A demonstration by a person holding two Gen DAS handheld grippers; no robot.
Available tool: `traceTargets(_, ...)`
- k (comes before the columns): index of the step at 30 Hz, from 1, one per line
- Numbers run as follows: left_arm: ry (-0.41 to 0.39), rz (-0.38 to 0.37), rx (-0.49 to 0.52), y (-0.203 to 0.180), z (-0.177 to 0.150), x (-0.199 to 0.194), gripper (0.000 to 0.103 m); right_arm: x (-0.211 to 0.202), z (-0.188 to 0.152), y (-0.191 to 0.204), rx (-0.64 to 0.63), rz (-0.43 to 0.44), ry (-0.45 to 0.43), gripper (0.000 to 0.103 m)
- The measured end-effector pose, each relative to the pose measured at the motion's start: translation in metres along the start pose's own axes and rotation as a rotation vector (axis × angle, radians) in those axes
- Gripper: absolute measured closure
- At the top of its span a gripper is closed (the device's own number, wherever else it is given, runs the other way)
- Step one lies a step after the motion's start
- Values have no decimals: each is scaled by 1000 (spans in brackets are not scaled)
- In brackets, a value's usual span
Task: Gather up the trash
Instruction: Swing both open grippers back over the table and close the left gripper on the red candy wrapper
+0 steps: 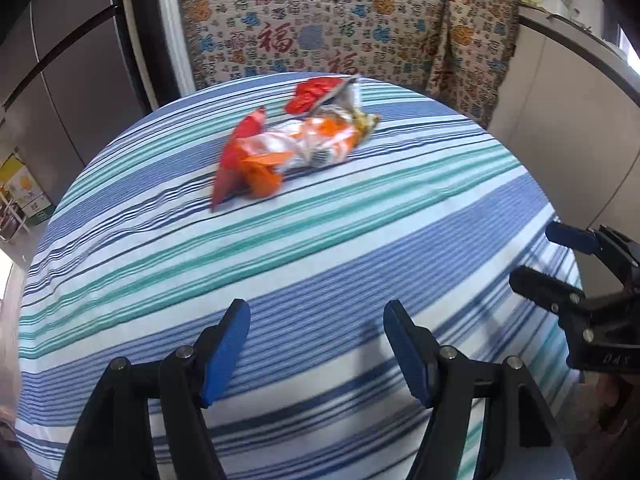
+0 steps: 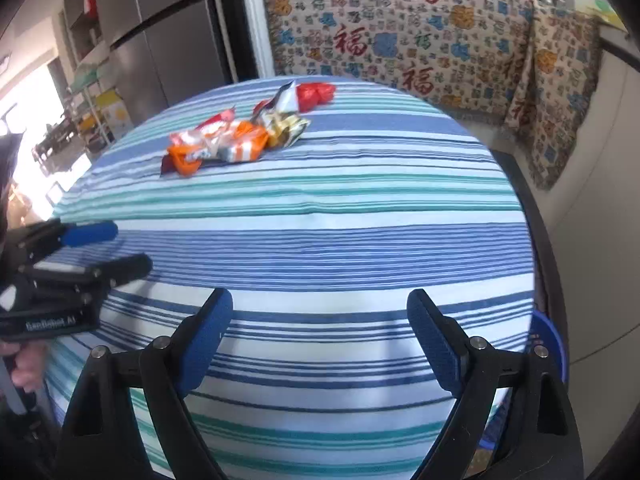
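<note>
A heap of crumpled snack wrappers lies at the far side of the striped tablecloth [image 1: 280,264]: an orange and white wrapper [image 1: 296,148], a red wrapper [image 1: 236,152], a red crumpled bag [image 1: 310,94] and a yellow-silver wrapper [image 1: 356,118]. The heap also shows in the right wrist view: the orange wrapper [image 2: 220,146], the red bag [image 2: 316,96], the yellow-silver wrapper [image 2: 286,126]. My left gripper [image 1: 316,312] is open and empty above the near part of the table. My right gripper [image 2: 320,300] is open and empty, to the right of the left one.
A blue bin [image 2: 550,344] stands low at the table's right edge. A patterned cloth [image 1: 320,20] hangs behind the table. A grey fridge [image 2: 168,40] stands at the back left. A white counter [image 1: 568,92] runs along the right.
</note>
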State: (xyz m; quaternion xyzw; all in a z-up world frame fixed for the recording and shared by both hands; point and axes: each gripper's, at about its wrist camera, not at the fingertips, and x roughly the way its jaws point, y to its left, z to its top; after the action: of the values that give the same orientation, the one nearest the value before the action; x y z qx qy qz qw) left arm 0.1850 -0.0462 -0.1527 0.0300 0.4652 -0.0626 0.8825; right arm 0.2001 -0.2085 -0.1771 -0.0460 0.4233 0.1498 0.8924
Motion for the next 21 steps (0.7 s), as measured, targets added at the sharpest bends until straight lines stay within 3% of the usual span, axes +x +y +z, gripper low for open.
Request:
traceTargets(3,9,26,-16,28,3,9,32,18,2,15,-20,-10,26,13)
traceTargets(7,-8,-15,-64,65,12,7,32,28,3,23,-20,-17,36,13)
traceTargets(13,-56,-100,-142,106,81,25,32,33,4,27,-38,-34,26,12)
traceTargets(17,-13,-166,-141,108,130,55,32,34,3,28,-41,-31,22,11)
traceTargets(21,69,-188,-167,102,152,89,32,33,2,28,-43,-26,19,10)
